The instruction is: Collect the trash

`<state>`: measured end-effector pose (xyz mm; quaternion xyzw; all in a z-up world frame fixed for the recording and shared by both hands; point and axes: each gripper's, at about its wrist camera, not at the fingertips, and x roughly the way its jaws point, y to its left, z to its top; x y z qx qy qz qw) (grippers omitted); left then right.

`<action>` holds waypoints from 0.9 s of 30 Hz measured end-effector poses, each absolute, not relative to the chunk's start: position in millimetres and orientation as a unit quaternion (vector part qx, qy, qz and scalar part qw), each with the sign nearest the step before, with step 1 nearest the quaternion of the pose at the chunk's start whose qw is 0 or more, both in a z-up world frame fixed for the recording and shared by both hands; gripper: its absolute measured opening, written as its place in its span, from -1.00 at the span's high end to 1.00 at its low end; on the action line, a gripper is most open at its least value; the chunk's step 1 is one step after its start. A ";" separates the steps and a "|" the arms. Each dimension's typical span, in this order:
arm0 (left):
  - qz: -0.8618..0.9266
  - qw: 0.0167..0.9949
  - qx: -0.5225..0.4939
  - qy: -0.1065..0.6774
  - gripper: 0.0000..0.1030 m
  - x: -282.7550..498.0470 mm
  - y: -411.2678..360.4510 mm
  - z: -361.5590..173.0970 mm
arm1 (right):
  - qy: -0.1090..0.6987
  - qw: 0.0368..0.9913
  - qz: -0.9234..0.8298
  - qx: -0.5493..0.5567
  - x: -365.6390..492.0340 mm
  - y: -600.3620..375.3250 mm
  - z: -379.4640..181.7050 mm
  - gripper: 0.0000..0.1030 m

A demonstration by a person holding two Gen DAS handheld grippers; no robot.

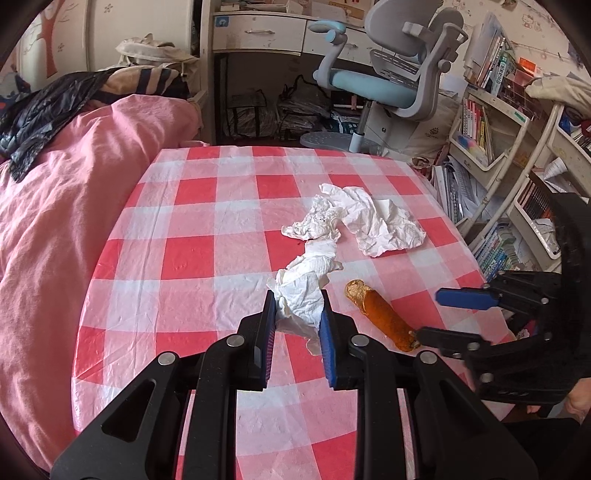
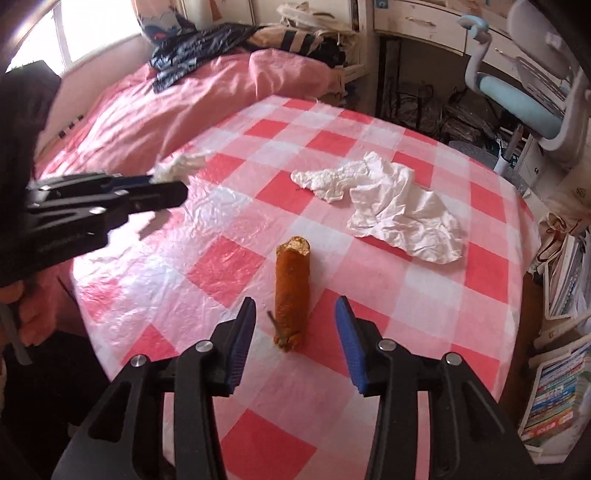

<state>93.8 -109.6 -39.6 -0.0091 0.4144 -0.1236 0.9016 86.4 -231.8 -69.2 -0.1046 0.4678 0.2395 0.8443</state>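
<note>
Crumpled tissue (image 1: 301, 295) clamped in left fingers (image 1: 327, 332); right fingers (image 2: 347, 343) apart beside sausage (image 2: 291, 291).

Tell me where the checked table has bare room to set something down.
Free: the cloth between the bed-side edge and the half-eaten sausage, and the far strip toward the desk. Crowded: middle and right, around the crumpled tissues.

On the table (image 2: 484, 199): a sausage (image 2: 292, 291) near the front, a big tissue (image 2: 391, 206) behind it to the right. Left of the table, a bed (image 2: 147, 110). Behind the table, a desk (image 1: 258, 33) and a chair (image 1: 388, 81). At the right, bookshelves (image 1: 491, 136).
</note>
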 end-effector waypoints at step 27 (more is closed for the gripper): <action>-0.467 0.762 0.166 0.418 0.59 -5.2 -480.5 -78.4 | 0.506 0.858 -0.002 0.089 -105.4 -581.2 -137.1 0.50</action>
